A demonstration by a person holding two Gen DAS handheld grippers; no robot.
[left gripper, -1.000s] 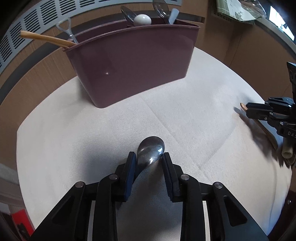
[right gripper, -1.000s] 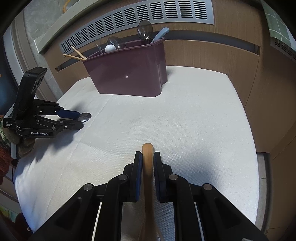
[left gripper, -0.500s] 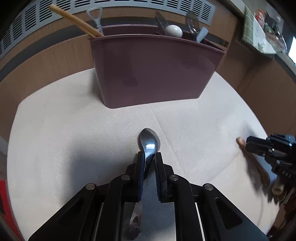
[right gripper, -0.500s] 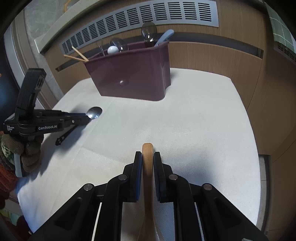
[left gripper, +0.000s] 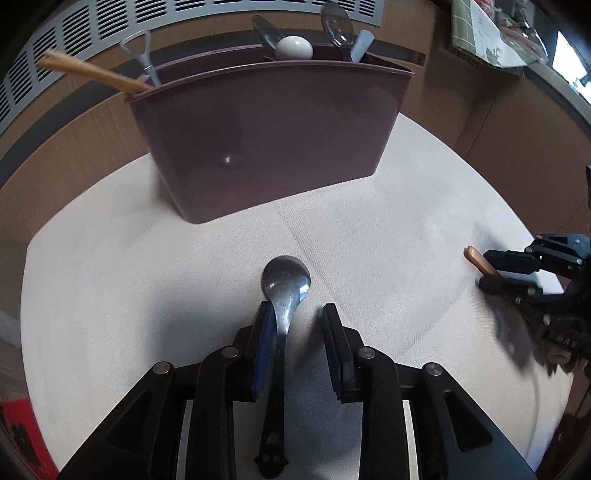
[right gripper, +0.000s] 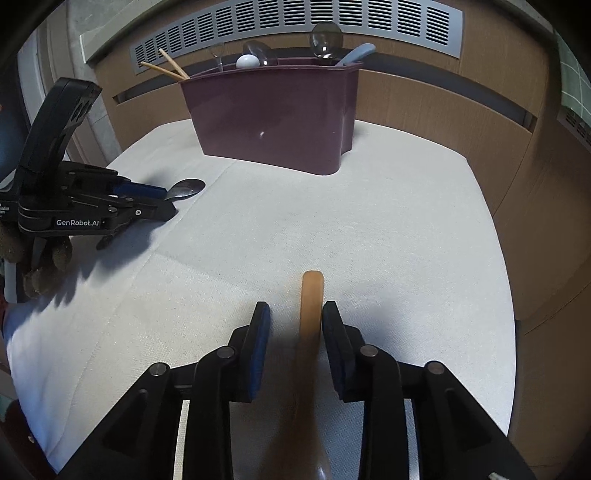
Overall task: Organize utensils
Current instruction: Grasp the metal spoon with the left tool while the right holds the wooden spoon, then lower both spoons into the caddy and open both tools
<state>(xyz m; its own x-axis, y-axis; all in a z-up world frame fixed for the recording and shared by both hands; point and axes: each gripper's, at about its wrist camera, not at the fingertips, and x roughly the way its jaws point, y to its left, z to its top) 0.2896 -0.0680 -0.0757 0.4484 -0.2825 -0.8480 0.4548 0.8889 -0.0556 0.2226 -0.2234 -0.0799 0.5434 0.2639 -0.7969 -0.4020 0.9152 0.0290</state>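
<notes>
- A metal spoon [left gripper: 285, 291] lies on a pale cloth [left gripper: 388, 229] in front of the maroon caddy [left gripper: 269, 136], bowl end toward the caddy, with open cloth between the two
- The left gripper [left gripper: 295, 317] straddles the spoon's neck; its jaws have just been opening, and the spoon leans against the blue pad on one side with a clear gap to the other pad, so it is not clamped
- A wooden spoon handle [right gripper: 312, 306] lies further along the cloth to the right of the metal spoon, also pointing at the caddy
- The right gripper [right gripper: 295, 317] sits around that handle; its jaws have just been opening, and the handle rests beside one pad with a gap at the other
- The caddy already holds wooden chopsticks [left gripper: 92, 74], a white-headed utensil [left gripper: 294, 47], clear spoons [left gripper: 336, 22] and a pale blue handle [left gripper: 361, 44]
- Behind the caddy runs a wood-panelled wall with a slotted grey vent [right gripper: 295, 22]
</notes>
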